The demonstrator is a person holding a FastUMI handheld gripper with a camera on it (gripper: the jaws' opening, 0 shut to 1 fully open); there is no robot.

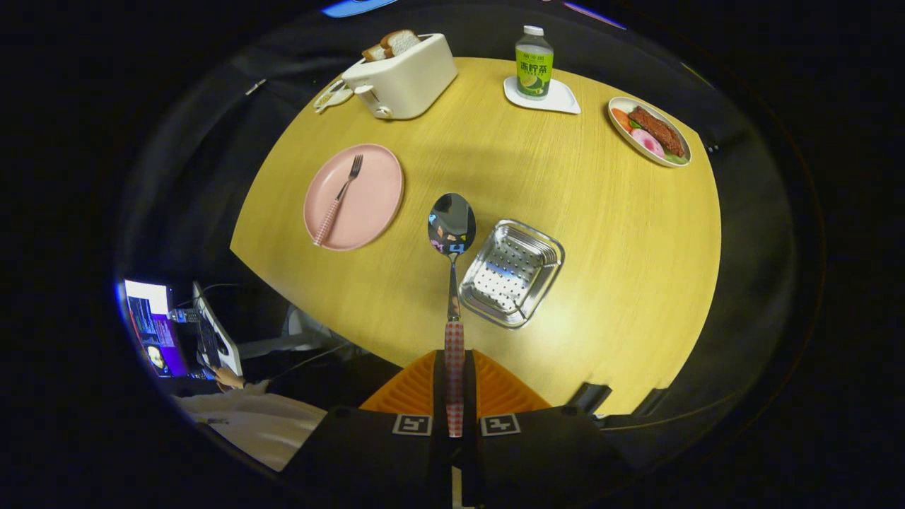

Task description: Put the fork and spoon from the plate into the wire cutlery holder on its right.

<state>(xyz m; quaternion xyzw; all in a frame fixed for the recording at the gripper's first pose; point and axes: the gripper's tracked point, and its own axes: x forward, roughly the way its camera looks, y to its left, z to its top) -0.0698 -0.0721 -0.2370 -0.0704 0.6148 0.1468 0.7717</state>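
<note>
My gripper (454,378) is shut on the checked handle of the spoon (452,233), held well above the wooden table. The spoon points straight ahead from the fingers (417,385), its shiny bowl hanging between the pink plate and the holder. On the pink plate (368,212), to the left of the spoon, lies the fork (338,201) with its checked handle toward me and its tines away. The perforated metal cutlery holder (511,273) sits on the table just right of the spoon, with nothing inside it.
At the far side of the table (608,233) stand a white toaster (404,76) with bread slices, a green-labelled bottle (534,63) on a white coaster, and a plate of food (649,131). A person's hand (228,380) rests by a laptop (152,326) below the table's left edge.
</note>
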